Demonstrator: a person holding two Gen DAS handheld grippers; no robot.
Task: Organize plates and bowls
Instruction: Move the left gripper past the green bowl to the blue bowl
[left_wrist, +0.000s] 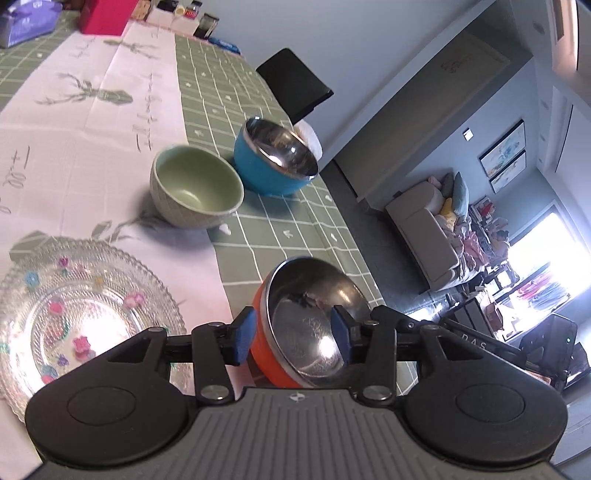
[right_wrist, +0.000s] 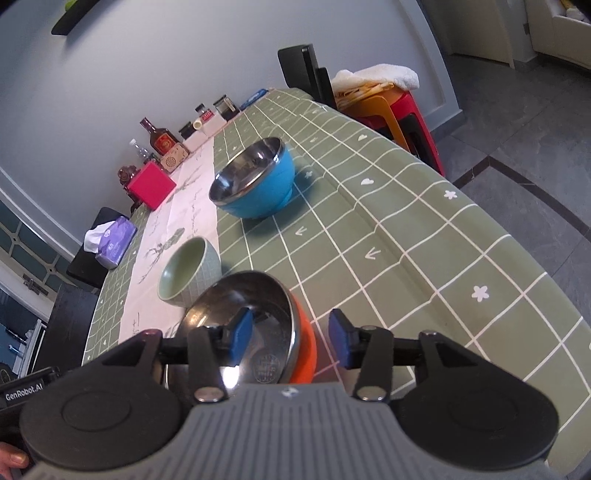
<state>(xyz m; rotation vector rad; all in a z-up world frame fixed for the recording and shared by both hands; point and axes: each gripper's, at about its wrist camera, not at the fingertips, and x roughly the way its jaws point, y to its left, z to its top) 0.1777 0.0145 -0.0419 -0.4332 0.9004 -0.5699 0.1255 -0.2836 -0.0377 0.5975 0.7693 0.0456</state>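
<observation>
My left hand-held gripper (left_wrist: 291, 334) stands about half open, its blue pads straddling the near left rim of the orange bowl (left_wrist: 295, 317) without pressing on it. My right hand-held gripper (right_wrist: 290, 338) is likewise half open astride the bowl's right rim, one pad inside over the steel lining, the other clear outside. The orange bowl sits on the desk (right_wrist: 406, 236) near its front edge. Beyond it stand the green bowl (left_wrist: 195, 184) and the blue bowl (left_wrist: 275, 157), just beside each other. The glass plate (left_wrist: 74, 314) lies to the left.
</observation>
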